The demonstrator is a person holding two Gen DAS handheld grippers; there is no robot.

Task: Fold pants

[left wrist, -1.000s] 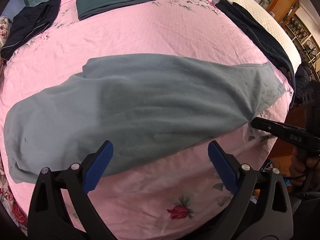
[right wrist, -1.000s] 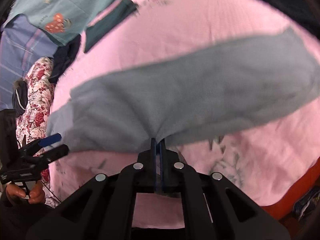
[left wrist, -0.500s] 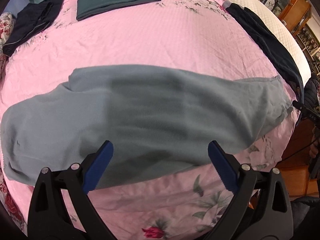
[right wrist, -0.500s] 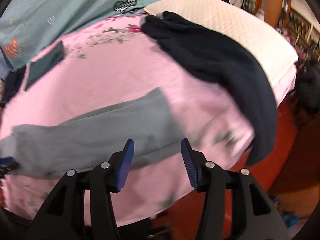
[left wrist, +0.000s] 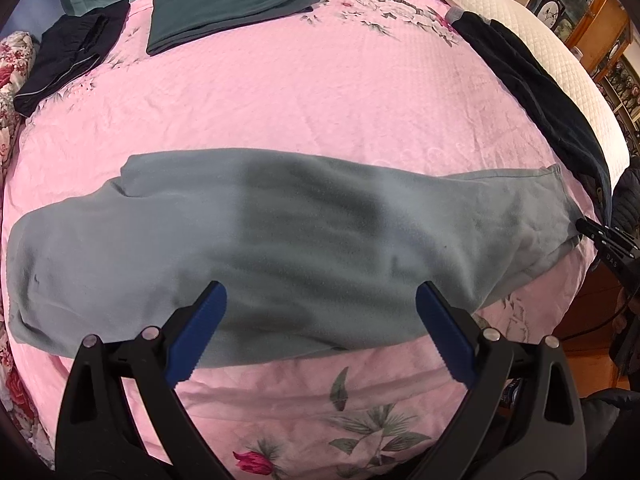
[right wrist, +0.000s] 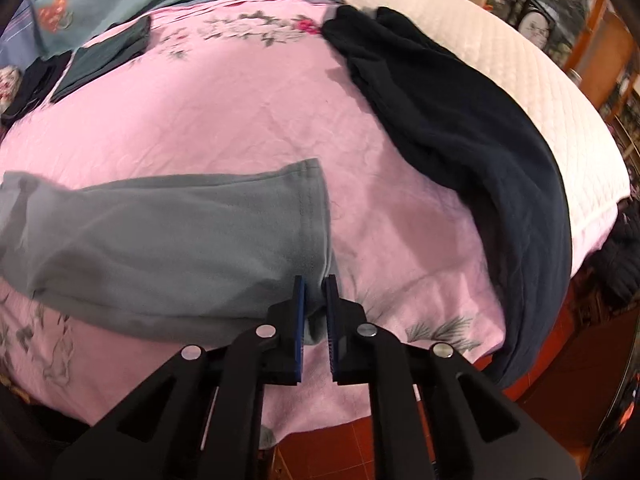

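Grey fleece pants (left wrist: 280, 248) lie flat across the pink bedspread (left wrist: 320, 100), folded lengthwise, waist end at the left and cuffs at the right. My left gripper (left wrist: 320, 332) is open and empty, hovering over the pants' near edge at mid-length. My right gripper (right wrist: 316, 320) is closed on the near corner of the pants' cuff (right wrist: 312, 216). It shows at the right edge of the left wrist view (left wrist: 600, 236).
Folded dark green pants (left wrist: 228, 4) and folded navy pants (left wrist: 64, 56) lie at the far side of the bed. A long dark navy garment (right wrist: 460, 140) lies along the right side beside a cream quilted pillow (right wrist: 520, 92). The bed's edge drops to a red floor (right wrist: 440, 420).
My right gripper let go of the pants' near edge, swung right to the cuff end, opened, then closed on the cuff corner. The pants settled flat on the bed. The left gripper stayed open.
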